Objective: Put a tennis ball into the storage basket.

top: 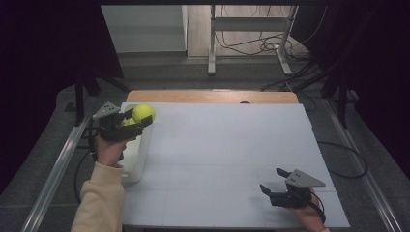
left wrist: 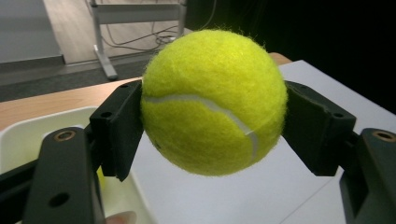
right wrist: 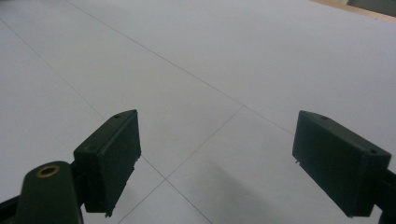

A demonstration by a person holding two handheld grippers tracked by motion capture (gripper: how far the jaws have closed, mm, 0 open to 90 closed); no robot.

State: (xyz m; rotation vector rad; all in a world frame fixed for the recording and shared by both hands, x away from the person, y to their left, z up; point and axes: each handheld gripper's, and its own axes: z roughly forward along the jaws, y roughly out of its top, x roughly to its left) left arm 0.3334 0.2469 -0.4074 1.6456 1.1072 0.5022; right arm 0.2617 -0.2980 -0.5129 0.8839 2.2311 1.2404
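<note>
A: Holding status? Left tool (left wrist: 212, 126) clamps the tennis ball (left wrist: 214, 100) across its middle, above the white bin (top: 138, 159) at the worktop's (top: 227, 145) left edge.

B: Confirmed. Ball looks light, fuzzy, slightly springy; felt should grip well, so a hold across the widest part seems right. Another yellow ball may sit in the bin, can't tell.

A: Right tool (right wrist: 231, 158)?

B: Jaws spread wide, nothing between them, low over the near-right worktop. Left hand (top: 109, 150) raised, tool pointing roughly rightward and away; right hand (top: 309, 212) low, tool pointing left.
</note>
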